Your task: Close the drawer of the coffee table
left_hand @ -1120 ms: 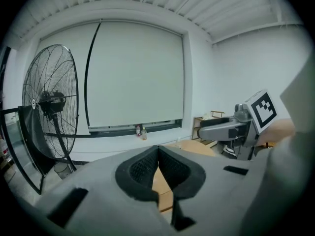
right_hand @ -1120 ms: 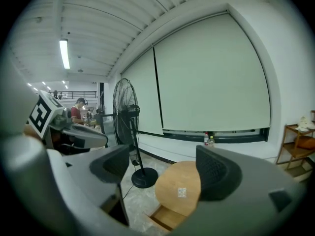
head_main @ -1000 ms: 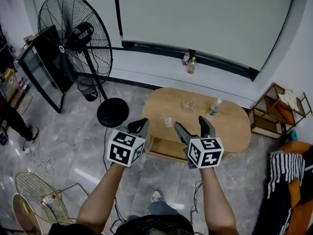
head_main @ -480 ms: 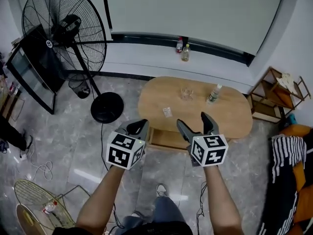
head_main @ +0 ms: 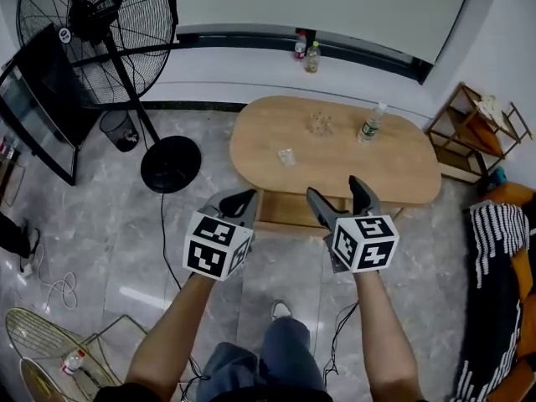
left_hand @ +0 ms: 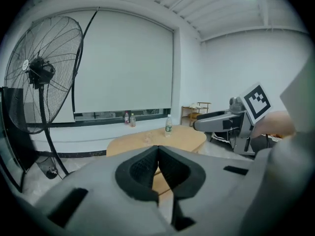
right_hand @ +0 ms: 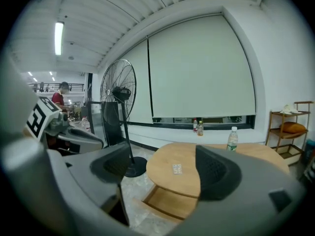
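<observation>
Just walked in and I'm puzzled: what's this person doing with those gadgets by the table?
A person stands over an oval coffee table whose drawer is pulled open. The left hand-held gripper is shut and empty, the right hand-held gripper open. Neither touches the drawer yet.

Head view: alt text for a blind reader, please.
From above: the grey left gripper, jaws shut, and grey right gripper, jaws open, hover before an oval light-wood coffee table whose wooden drawer stands pulled out. A black pedestal fan stands left of it.
</observation>
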